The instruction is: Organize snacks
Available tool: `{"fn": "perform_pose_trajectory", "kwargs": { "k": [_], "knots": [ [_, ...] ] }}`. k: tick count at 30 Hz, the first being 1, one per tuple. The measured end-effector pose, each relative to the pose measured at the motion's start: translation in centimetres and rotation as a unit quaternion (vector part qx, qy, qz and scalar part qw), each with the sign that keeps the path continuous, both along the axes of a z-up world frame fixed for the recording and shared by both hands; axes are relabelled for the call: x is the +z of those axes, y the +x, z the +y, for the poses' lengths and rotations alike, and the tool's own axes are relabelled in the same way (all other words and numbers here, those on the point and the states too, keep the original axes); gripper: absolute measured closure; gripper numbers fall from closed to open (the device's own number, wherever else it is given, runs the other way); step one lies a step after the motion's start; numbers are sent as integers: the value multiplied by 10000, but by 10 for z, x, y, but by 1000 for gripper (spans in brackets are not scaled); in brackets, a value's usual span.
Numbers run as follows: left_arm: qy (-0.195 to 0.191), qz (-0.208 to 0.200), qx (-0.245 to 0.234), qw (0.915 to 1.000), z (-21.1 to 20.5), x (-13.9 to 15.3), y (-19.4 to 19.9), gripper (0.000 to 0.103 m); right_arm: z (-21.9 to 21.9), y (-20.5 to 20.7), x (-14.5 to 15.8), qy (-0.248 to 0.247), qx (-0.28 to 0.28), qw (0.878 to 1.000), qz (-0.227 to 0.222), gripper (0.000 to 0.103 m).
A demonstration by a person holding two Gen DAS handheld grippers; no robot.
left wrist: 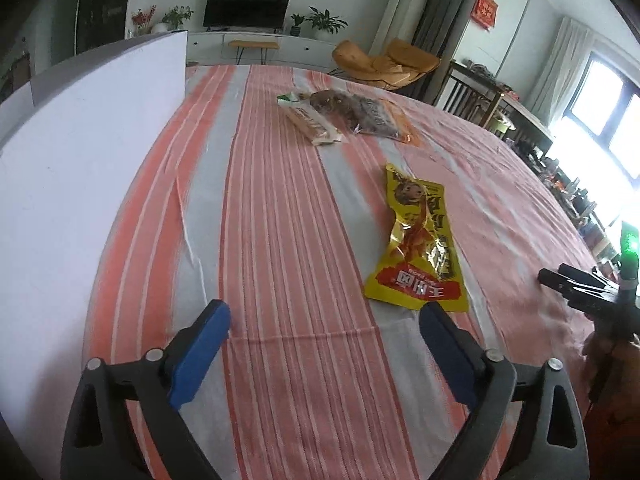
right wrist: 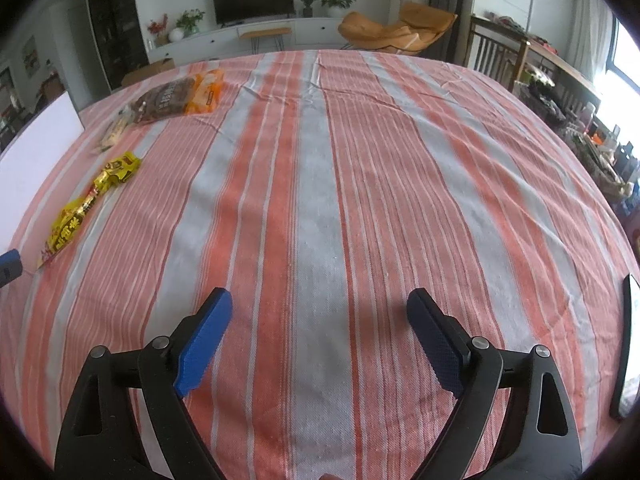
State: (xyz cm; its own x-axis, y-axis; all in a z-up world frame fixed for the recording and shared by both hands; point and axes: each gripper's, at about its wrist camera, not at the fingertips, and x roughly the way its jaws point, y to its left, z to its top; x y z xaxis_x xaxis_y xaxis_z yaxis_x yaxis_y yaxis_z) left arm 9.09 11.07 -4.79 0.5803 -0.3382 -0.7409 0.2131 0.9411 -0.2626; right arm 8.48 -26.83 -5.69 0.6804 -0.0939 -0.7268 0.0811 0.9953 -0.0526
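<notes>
A yellow snack packet (left wrist: 420, 244) lies flat on the striped tablecloth, just ahead and right of my open, empty left gripper (left wrist: 326, 316). Farther back lie a cream wrapped biscuit pack (left wrist: 312, 122) and a clear-and-orange bag of brown snacks (left wrist: 368, 114), touching each other. A white box (left wrist: 80, 168) stands at the left. In the right wrist view, my right gripper (right wrist: 320, 300) is open and empty over bare cloth; the yellow packet (right wrist: 88, 204), the biscuit pack (right wrist: 114, 132) and the brown snack bag (right wrist: 180, 96) lie far to the left.
The red-and-grey striped tablecloth (right wrist: 360, 180) covers the whole table. The right gripper's body (left wrist: 588, 292) shows at the right edge of the left wrist view. A dark phone-like object (right wrist: 626, 344) lies at the table's right edge. Chairs and a TV stand lie beyond.
</notes>
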Motion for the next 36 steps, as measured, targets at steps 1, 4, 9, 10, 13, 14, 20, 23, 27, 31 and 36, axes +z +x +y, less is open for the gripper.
{"fn": "perform_pose_trajectory", "kwargs": {
  "k": [1,4,9,10,13,14,20,23,27,31,36],
  "knots": [
    [15,4,-10,10000,-1,0,0,5,0,0,0,0,0,10000,0,12],
    [161,21,-52,9999,-7,-1,1,2,0,0,0,0,-2,10000,0,12],
    [464,48,-81,9989,-17,-4,1,0,0,-1,1,0,-3,10000,1,12],
    [527,52,-81,9986,-18,-5,0,0,0,-1,1,0,-3,10000,1,12],
    [654,63,-83,9978,-21,-6,1,0,0,-1,1,-1,-5,10000,2,11],
    [673,65,-82,9977,-22,-6,1,0,0,-1,1,0,-5,10000,2,11],
    [767,73,-80,9970,-23,-7,1,0,0,-1,1,0,-6,10000,3,11],
    [783,73,-81,9969,-23,-7,0,0,1,-1,1,-2,-8,10000,3,11],
    [726,68,-83,9973,-22,-7,0,0,1,-1,1,-2,-9,10000,4,11],
    [626,59,-80,9980,-20,-6,1,0,1,-1,1,-2,-10,10000,5,11],
    [582,56,-79,9983,-18,-6,1,0,1,-1,1,-3,-11,10000,5,11]
  ]
}}
